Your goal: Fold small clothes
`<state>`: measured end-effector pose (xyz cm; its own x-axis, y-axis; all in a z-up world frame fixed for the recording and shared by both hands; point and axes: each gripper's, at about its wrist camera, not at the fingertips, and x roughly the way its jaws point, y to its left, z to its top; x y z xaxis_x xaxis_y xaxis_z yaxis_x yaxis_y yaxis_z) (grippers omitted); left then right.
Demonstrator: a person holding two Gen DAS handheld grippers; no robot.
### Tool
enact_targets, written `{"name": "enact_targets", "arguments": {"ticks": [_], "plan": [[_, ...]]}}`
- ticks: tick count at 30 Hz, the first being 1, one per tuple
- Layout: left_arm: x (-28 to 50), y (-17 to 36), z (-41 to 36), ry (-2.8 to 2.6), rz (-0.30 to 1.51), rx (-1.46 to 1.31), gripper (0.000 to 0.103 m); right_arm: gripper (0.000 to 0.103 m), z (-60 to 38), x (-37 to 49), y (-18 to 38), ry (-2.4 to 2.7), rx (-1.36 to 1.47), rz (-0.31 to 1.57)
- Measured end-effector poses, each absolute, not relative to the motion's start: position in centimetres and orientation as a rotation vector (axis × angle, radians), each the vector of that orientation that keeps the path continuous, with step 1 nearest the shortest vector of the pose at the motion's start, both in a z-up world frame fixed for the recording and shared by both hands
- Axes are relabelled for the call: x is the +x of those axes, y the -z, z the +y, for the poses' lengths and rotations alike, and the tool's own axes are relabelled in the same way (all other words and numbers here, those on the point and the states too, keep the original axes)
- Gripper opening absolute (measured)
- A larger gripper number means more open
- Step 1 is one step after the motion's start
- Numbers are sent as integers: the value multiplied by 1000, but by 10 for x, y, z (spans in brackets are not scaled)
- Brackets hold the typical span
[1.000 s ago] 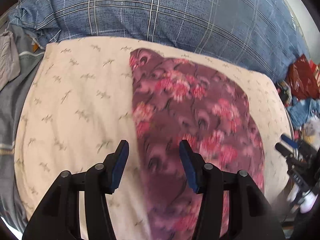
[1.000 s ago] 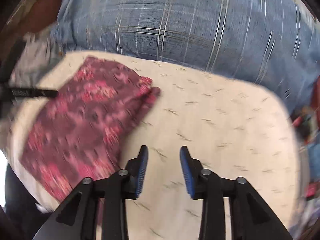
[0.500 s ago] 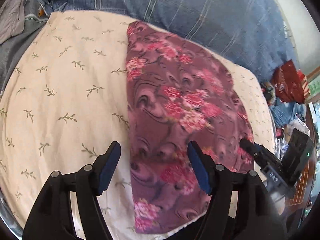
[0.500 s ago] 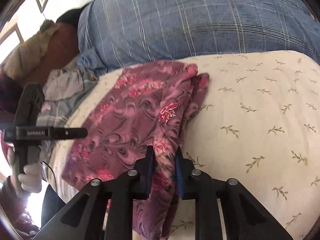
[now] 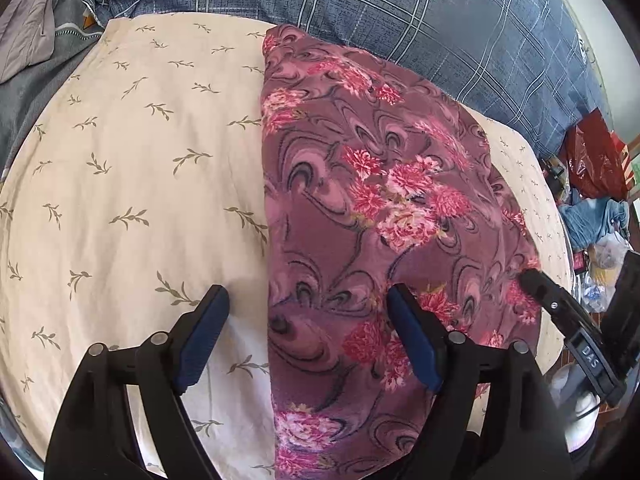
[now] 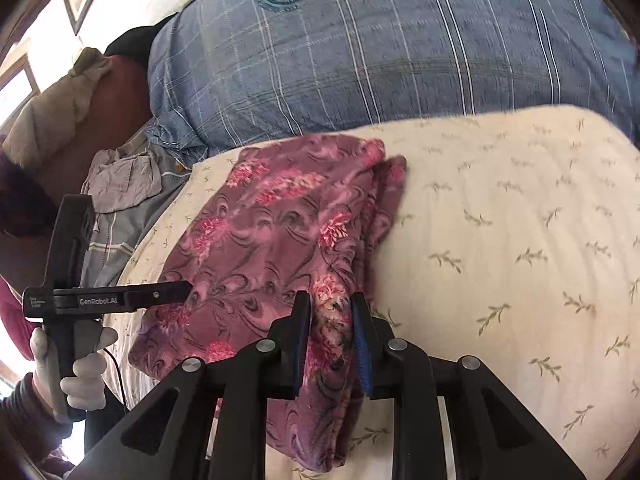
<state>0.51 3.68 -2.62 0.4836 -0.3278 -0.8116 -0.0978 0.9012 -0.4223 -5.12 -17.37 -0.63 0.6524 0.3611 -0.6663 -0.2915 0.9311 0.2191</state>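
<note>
Two claws over a folded floral cloth [image 5: 384, 208] on a bed [image 5: 132, 184].
Left claw [image 5: 308, 300] has just been opening, straddling the cloth's edge unpressed; right claw [image 6: 331, 312], jaws just easing wider, pinches the folded edge.

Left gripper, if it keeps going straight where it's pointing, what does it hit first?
Probably the floral garment's straight left edge, or the cream sheet just beside it; depth is unclear.

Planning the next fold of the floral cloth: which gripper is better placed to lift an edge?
Right gripper: its jaws bracket the floral cloth's folded edge. Left gripper is open above it.
</note>
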Motion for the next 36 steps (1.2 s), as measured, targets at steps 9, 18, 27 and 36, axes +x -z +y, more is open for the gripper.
{"name": "enact_targets", "arguments": {"ticks": [9, 18, 27, 36], "plan": [[4, 29, 39, 161, 1051, -438, 87, 33, -169, -47, 32, -326, 56, 811], [5, 29, 36, 163, 1034, -419, 89, 50, -171, -62, 37, -275, -7, 864], [-2, 29, 38, 159, 1041, -424, 89, 70, -164, -65, 44, -251, 1, 848], [-22, 25, 55, 150, 1031, -421, 89, 84, -167, -70, 47, -240, 18, 863]]}}
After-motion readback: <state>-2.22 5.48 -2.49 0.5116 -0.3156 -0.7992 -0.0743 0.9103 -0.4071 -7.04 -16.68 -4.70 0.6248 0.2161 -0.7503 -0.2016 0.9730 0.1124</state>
